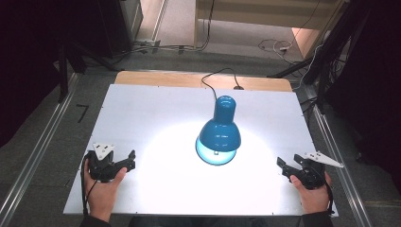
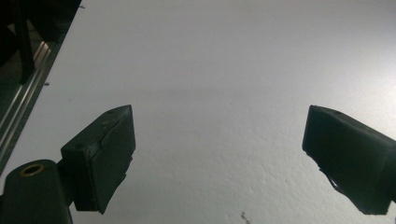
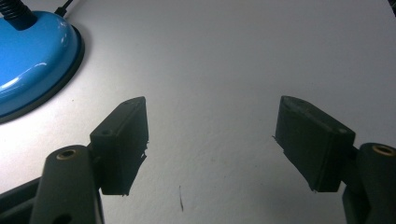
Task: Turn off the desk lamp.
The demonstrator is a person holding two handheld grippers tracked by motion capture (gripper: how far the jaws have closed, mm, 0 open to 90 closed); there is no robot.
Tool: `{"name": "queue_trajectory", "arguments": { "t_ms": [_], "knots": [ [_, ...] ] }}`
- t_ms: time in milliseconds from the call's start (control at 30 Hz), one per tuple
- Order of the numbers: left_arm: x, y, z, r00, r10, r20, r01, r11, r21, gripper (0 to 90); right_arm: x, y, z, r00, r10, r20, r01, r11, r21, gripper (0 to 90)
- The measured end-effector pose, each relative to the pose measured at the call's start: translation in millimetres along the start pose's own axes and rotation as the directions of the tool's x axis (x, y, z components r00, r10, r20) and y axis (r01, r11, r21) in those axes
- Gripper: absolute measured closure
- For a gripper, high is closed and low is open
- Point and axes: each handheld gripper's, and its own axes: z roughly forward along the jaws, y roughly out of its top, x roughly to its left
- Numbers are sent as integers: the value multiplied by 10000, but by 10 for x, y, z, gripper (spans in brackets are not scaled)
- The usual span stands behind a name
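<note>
One blue desk lamp (image 1: 219,135) stands at the centre of the high view on a white table (image 1: 142,109), lit, its shade tipped forward and throwing a bright pool below it. Its black cord (image 1: 215,75) runs off toward the top of the frame. In the right gripper view its round blue base (image 3: 32,60) sits at upper left. The left gripper (image 1: 116,163) rests at lower left of the high view, jaws spread wide with nothing between them; the right gripper (image 1: 289,168) rests at lower right, likewise spread and empty. Both are well apart from the lamp, so this looks like the moment before any reach. The next move likely calls for bringing one gripper inward to the lamp. Bare tabletop lies open on both sides; the grippers sit near the table's bottom edge and its side edges.
</note>
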Motion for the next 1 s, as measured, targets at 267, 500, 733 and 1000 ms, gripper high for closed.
{"name": "queue_trajectory", "arguments": {
  "t_ms": [267,500,733,1000],
  "knots": [
    [63,-2,10,9988,-490,40,490,9986,-191,103,44,35,14,9999,-74,-130,73,10000,-30,260],
    [58,-9,10,9989,-469,47,470,9987,-204,103,94,70,12,9995,-121,-278,116,9998,-178,265],
    [81,-7,25,9985,-536,62,537,9983,-212,103,160,101,50,9986,-89,-529,81,9998,-166,272],
    [73,-10,28,9988,-464,139,467,9987,-181,103,260,129,92,9965,-299,-775,283,9994,-221,279]
  ]
}}
